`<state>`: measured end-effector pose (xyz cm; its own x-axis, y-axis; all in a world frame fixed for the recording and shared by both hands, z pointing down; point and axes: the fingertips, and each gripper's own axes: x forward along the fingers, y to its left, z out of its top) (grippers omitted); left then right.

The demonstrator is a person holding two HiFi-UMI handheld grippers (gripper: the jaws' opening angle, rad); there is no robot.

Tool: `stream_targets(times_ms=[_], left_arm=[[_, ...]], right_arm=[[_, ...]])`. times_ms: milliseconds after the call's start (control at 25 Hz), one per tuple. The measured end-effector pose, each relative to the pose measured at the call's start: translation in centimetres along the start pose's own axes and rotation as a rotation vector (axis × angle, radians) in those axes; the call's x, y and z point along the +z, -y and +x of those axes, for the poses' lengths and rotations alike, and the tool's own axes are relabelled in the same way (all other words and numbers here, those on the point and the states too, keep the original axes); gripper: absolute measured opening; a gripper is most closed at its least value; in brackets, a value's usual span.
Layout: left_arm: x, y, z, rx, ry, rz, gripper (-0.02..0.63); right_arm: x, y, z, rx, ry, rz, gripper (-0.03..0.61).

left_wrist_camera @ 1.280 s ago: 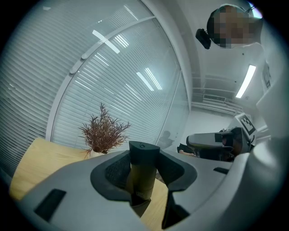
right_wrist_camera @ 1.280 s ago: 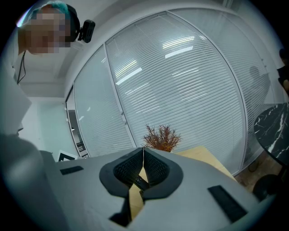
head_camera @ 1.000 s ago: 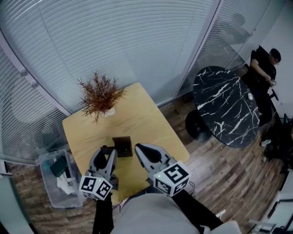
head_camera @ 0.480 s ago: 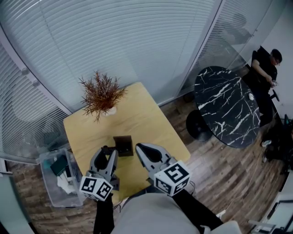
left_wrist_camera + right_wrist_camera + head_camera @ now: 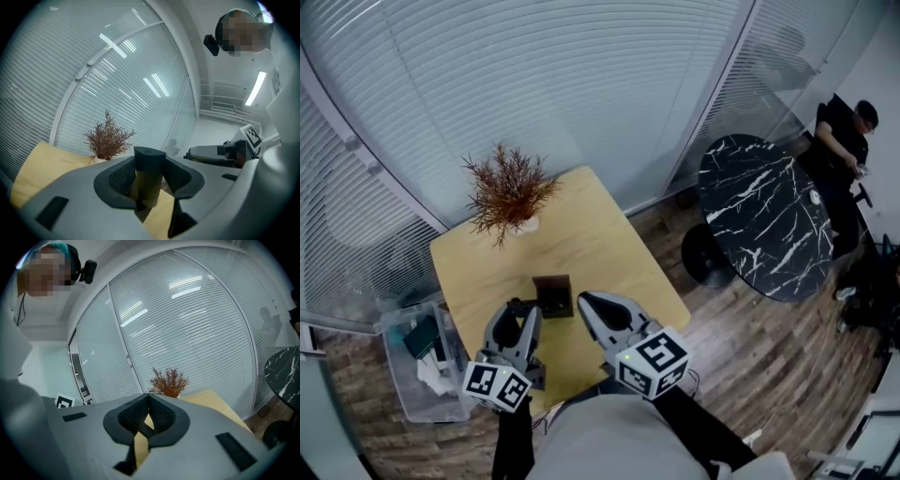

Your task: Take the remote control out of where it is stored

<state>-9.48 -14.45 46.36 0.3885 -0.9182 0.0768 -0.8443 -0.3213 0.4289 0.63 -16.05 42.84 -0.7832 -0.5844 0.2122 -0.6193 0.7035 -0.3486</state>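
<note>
A dark brown holder (image 5: 551, 297) stands upright on the yellow wooden table (image 5: 609, 248). In the left gripper view the black top of the remote control (image 5: 149, 157) sticks out of the holder (image 5: 145, 187). My left gripper (image 5: 519, 309) is just left of the holder, open, and the holder shows in the gap between its jaws. I cannot tell whether the pads touch it. My right gripper (image 5: 585, 303) hovers just right of the holder, its pads (image 5: 157, 416) meeting at the tips, with nothing held.
A dried reddish plant (image 5: 508, 192) in a white pot stands at the table's far left corner. A black marble round table (image 5: 764, 216) is to the right, with a person (image 5: 839, 150) beside it. A clear plastic bin (image 5: 417, 361) sits on the floor at left. Glass walls with blinds lie behind.
</note>
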Motion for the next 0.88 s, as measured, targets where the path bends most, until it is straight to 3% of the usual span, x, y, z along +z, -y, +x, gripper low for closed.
stream_targets(times_ms=[880], left_arm=[[-0.04,0.76,-0.82,-0.013,0.008,-0.018,0.186]], right_arm=[[-0.44,-0.13,-0.03,-0.017,-0.027,-0.015,0.005]])
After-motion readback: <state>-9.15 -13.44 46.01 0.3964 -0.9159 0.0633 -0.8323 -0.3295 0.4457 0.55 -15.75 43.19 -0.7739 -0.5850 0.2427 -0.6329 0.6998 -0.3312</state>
